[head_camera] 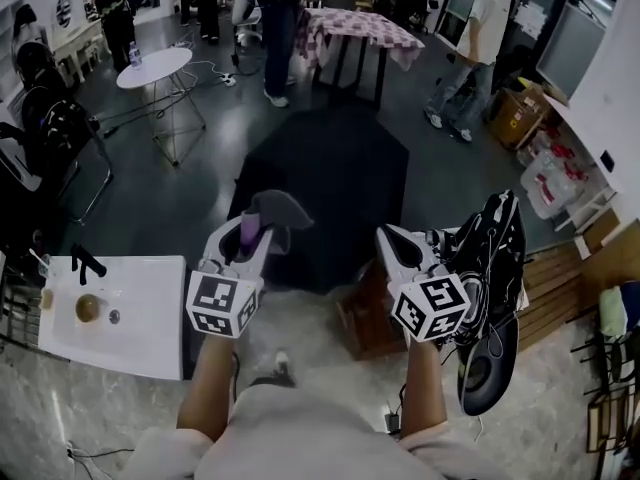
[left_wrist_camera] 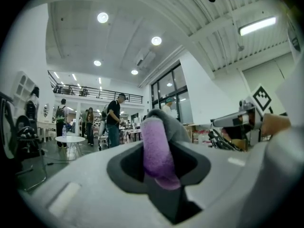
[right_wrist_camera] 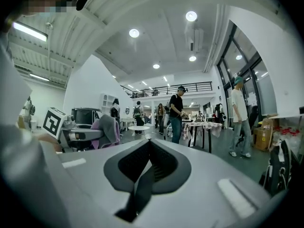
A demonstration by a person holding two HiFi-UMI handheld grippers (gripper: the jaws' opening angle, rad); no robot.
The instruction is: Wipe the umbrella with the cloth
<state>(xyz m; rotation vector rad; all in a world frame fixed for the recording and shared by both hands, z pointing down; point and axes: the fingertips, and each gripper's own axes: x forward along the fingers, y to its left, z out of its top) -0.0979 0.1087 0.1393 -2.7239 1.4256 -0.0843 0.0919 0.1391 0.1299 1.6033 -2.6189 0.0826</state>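
Note:
A black open umbrella [head_camera: 322,193] rests on the dark floor ahead of me. My left gripper [head_camera: 248,236] is shut on a purple and grey cloth [head_camera: 268,218], held above the umbrella's near left edge. In the left gripper view the cloth [left_wrist_camera: 159,148] stands pinched between the jaws. The same cloth [right_wrist_camera: 105,131] shows at the left of the right gripper view. My right gripper [head_camera: 393,243] is shut with nothing in it, level with the left one and apart from the umbrella; its jaws [right_wrist_camera: 149,163] meet.
A white table [head_camera: 120,313] with small items stands at my lower left. A black bag [head_camera: 492,278] lies on wooden pallets at the right. Beyond the umbrella are a round white table [head_camera: 155,68], a cloth-covered table [head_camera: 355,30] and several people.

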